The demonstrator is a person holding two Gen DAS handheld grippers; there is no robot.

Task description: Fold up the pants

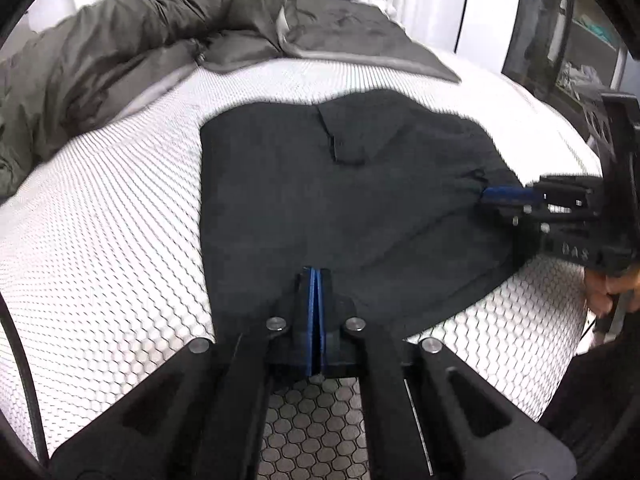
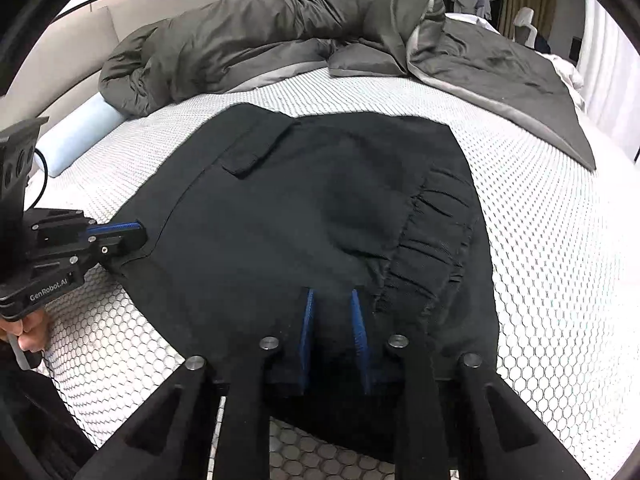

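- On the bed (image 2: 540,264), over its white honeycomb-patterned cover, lie the pants (image 2: 312,220), black and folded into a broad, compact shape.
- Their gathered elastic waistband (image 2: 432,240) sits toward the right side in the right wrist view, and a pocket flap (image 2: 256,148) shows near the far left edge.
- Left gripper (image 1: 316,274): its blue pads are pressed together with only a thin line between them, at the near edge of the pants (whether cloth is pinched between them, I cannot tell).
- From the right wrist view the same left gripper (image 2: 134,232) meets the pants' left edge, its pads looking closed there.
- Right gripper (image 2: 332,300): the fingers stand apart with a clear gap, and dark cloth lies between and under them, just beside the waistband; it has hold of nothing.
- A rumpled grey duvet (image 2: 260,36) is heaped across the far side of the bed, well apart from the pants.
- A pale blue bolster (image 2: 80,136) lies at the far left beside the duvet.
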